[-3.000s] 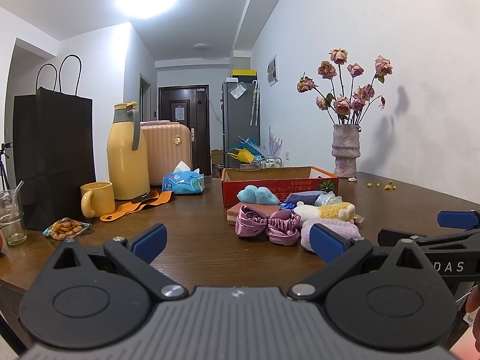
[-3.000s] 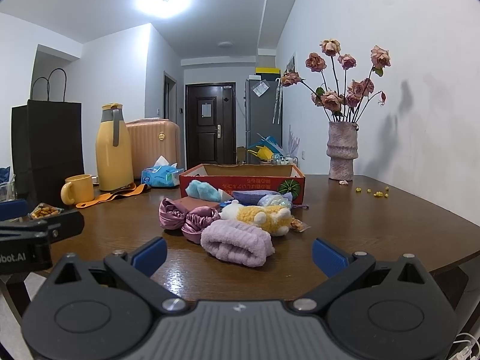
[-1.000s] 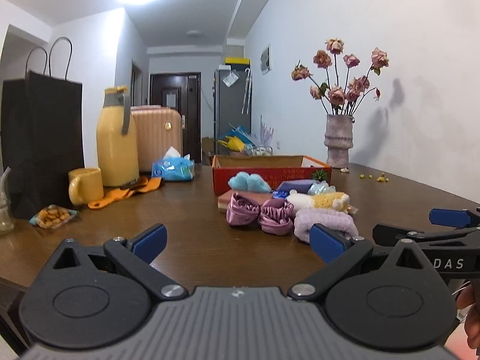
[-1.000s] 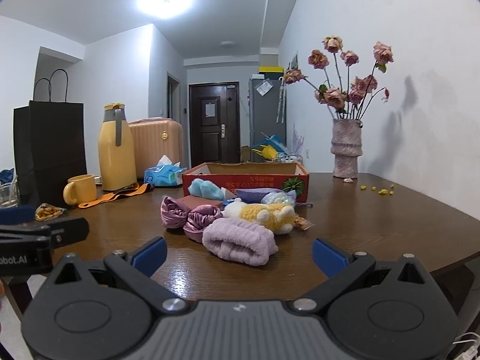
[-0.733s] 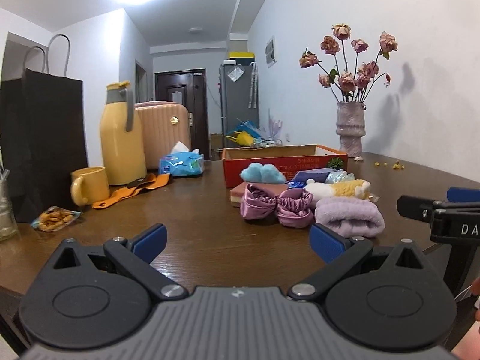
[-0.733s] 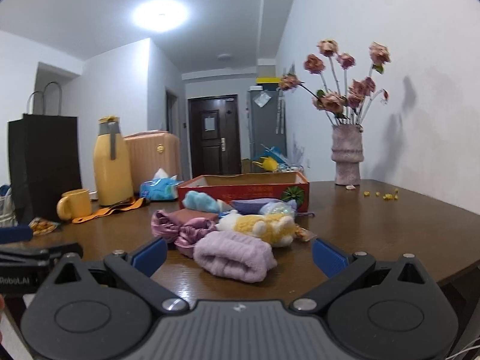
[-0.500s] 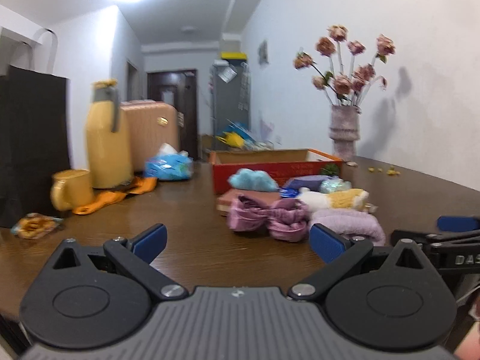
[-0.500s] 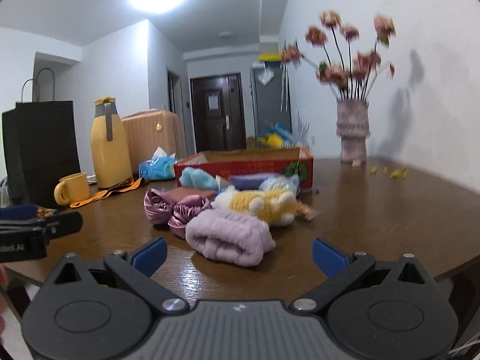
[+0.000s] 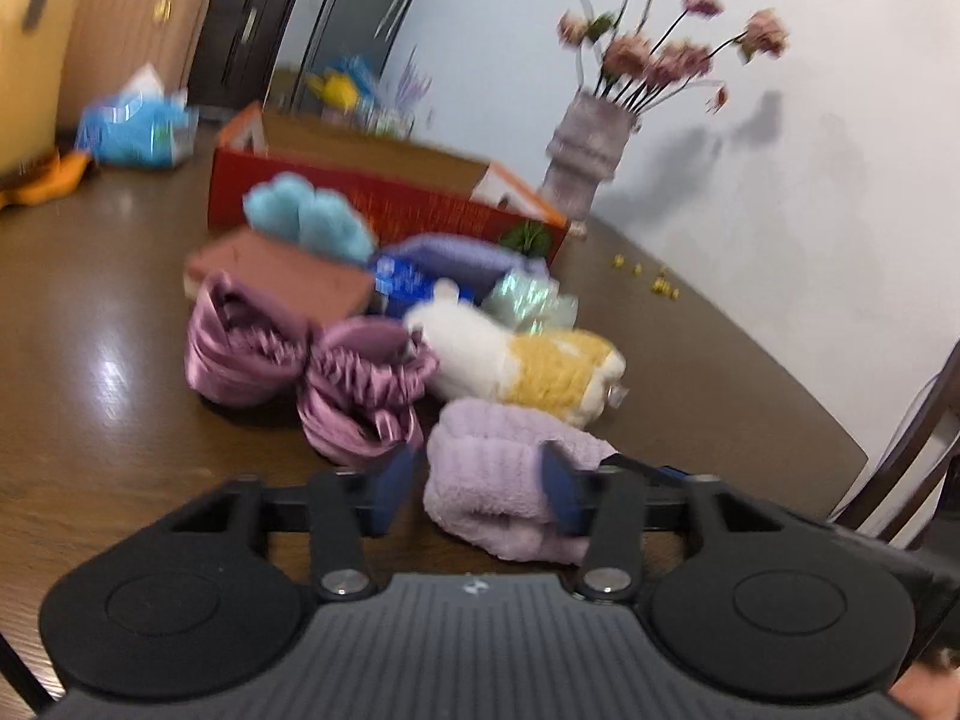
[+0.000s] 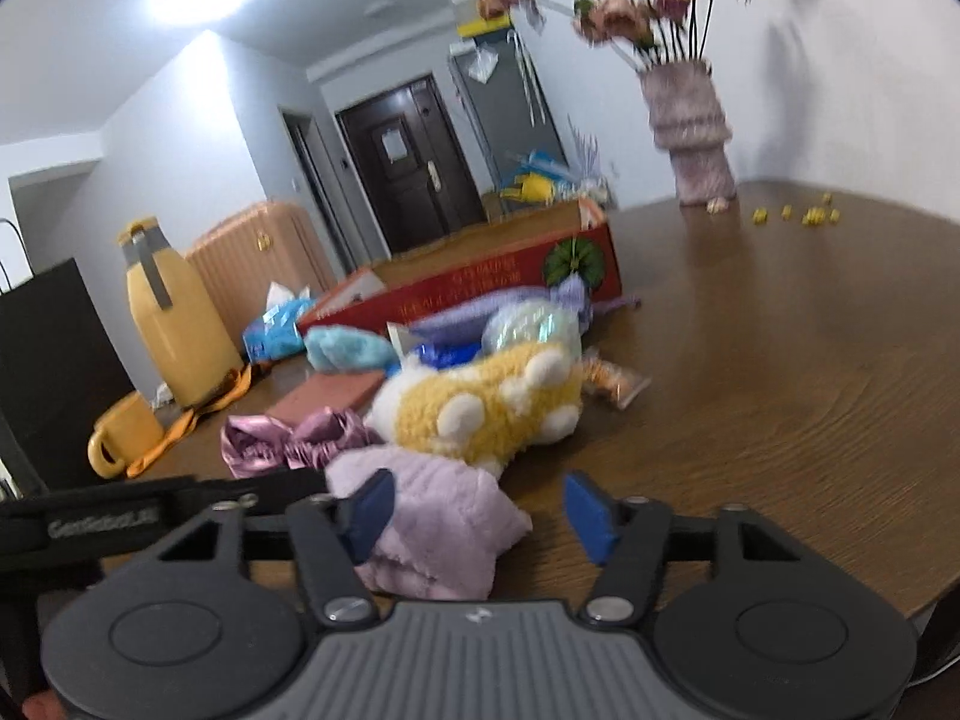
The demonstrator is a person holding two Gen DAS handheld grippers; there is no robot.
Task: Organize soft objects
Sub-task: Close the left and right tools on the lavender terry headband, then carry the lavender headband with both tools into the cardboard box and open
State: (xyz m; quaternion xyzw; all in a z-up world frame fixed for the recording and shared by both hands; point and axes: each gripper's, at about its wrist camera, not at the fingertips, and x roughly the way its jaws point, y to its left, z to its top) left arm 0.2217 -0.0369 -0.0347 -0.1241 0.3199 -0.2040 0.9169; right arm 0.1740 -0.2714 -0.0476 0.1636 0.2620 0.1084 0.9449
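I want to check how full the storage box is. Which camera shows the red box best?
The left wrist view: it looks down on the red box, showing the open top, though blurred. The right wrist view shows mainly its red side wall, little of the inside.

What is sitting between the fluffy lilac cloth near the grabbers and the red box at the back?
In the right wrist view, the yellow-and-white plush toy lies between the lilac cloth and the red box, with a shiny wrapped bundle behind it.
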